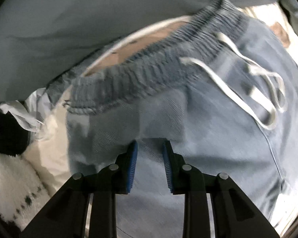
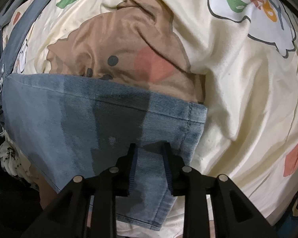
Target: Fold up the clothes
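Light blue denim pants with a gathered elastic waistband and a white drawstring lie under my left gripper. It points down onto them and is shut on a fold of denim below the waistband. In the right wrist view a pant leg lies flat on the bed cover, its stitched hem to the right. My right gripper stands open around a doubled-over strip of that leg, which sits loosely between its fingers.
A cream bed cover printed with a brown bear and coloured letters lies under the pants. Grey cloth bulges beyond the waistband. A white fluffy fabric and a dark item lie at the left.
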The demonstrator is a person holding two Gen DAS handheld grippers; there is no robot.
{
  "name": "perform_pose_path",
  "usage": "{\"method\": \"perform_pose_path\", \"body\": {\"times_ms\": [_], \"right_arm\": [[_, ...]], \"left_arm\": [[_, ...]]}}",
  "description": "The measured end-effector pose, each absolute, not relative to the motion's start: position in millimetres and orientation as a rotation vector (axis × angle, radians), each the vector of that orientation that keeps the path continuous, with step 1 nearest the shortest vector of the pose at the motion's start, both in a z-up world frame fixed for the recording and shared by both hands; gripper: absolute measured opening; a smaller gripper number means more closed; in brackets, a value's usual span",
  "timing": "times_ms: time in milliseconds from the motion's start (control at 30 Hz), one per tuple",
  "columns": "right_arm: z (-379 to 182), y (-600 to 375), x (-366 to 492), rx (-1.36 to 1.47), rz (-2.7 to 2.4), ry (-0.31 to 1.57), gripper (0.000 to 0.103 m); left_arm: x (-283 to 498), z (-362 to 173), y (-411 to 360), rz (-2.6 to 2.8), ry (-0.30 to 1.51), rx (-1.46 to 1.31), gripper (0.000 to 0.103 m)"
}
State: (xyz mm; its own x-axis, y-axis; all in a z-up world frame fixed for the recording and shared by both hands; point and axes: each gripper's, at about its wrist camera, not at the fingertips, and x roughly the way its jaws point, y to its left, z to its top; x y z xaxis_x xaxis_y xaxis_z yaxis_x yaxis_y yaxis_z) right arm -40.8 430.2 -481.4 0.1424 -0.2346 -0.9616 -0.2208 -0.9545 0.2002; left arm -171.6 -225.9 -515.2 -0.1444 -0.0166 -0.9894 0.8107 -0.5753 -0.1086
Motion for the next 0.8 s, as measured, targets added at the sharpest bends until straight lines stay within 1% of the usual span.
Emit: {"method": "perform_pose_path", "body": {"times_ms": [167,233,267,300,467,567,633,800], "right_arm": [[-483,425,-45,2.375,-1.982,-0.428,0.036],[-483,424,-47,2.383,-1.974,-0.414,0.037],[-484,424,-48,2.388,-1.97,-0.414,0.037],[-484,425,-48,2.392,-1.966,-0.418,0.037],[-484,430,-50,2.4,-1.954,-0.443,0.037],[-484,433,-50,2.4,-1.956,-0.455,0.037],[-484,434,-51,2.4,-1.962,-0.462,0.037],[-484,436,-51,2.392,-1.977,-0.468,0.037]], "left_arm": [[-166,-519,-247,-1.754,0.989,1.454,0.026],[-160,-523,-258,-1.716,1.065,1.411,0.022],[-157,-525,-261,-1.699,1.089,1.398,0.018],[-155,-527,-265,-1.683,1.109,1.387,0.017],[-162,-536,-265,-1.718,1.033,1.45,0.016],[-165,-532,-262,-1.711,1.03,1.499,0.016],[-167,-522,-260,-1.719,1.001,1.561,0.016],[-158,-484,-259,-1.773,0.982,1.597,0.017]]}}
